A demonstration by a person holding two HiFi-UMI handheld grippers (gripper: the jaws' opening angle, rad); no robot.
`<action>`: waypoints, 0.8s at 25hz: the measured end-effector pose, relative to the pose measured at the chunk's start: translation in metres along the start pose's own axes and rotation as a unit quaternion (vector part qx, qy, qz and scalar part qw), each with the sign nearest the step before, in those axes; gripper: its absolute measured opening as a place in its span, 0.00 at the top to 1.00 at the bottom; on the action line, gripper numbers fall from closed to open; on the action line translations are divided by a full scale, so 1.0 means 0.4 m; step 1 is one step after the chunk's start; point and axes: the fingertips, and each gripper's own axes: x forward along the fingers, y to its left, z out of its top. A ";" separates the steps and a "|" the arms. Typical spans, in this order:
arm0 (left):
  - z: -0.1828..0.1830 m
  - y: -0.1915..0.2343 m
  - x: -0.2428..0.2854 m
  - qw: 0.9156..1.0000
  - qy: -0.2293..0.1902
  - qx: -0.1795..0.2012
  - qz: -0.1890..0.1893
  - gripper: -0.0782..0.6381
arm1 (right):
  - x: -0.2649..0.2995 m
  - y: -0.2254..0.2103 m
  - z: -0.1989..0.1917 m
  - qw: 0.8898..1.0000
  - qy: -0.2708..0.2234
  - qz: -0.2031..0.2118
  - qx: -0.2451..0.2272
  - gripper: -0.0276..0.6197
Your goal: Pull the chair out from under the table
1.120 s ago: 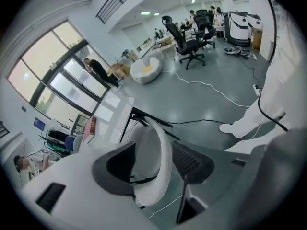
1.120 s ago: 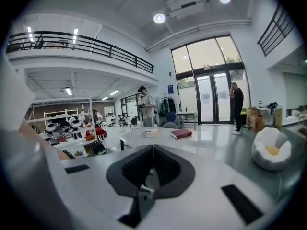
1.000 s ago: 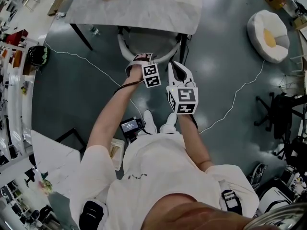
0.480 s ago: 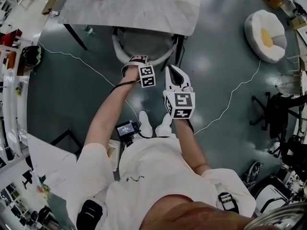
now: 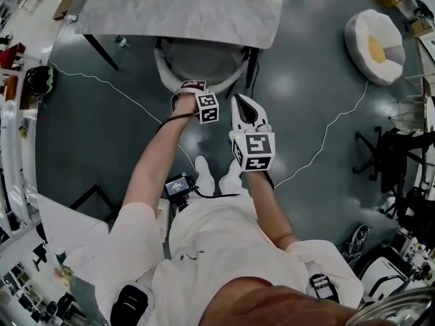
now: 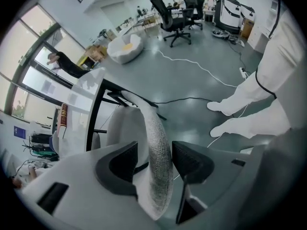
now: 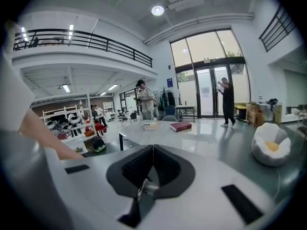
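Slippage is our first worry: only the left tongs [image 6: 154,164] have the chair [image 5: 204,60], and they pinch its thin, curved back rim [image 6: 156,128] left of the middle. A hard or sideways tug could, we judge, let the mesh edge slide out of the jaws. An off-centre pull could also turn the chair instead of drawing it straight, and swing it against the black table leg [image 5: 251,63] just right of it. A white cable [image 5: 105,82] runs over the floor left of the chair and on toward our shoes [image 5: 202,167]. We cannot tell whether the chair's base would meet it, since the base is hidden. Our shoes stand near behind the chair, so a long pull with no step back would bring it onto them.

The chair stands at the near edge of the table [image 5: 183,12], its far part tucked under the top and its back rim out on our side.

The left tongs are clenched on that rim. The jaws stand a moderate way apart, held there by the rim's thickness, with one pad on each face of it. The right tongs [image 7: 152,161] are clenched on nothing, their pads meeting. They hang just right of the left ones, apart from the chair, and look over the table top at a red book [image 7: 183,126] lying there.
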 end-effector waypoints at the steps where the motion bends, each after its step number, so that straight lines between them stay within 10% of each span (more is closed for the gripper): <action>1: -0.004 -0.006 0.008 1.000 0.003 0.003 -0.001 0.59 | 0.001 0.000 -0.002 1.000 0.002 -0.001 0.000 0.94; 20: -0.007 -0.018 0.024 0.998 0.001 -0.056 -0.006 0.81 | -0.008 -0.015 -0.026 1.000 0.015 -0.010 0.002 0.94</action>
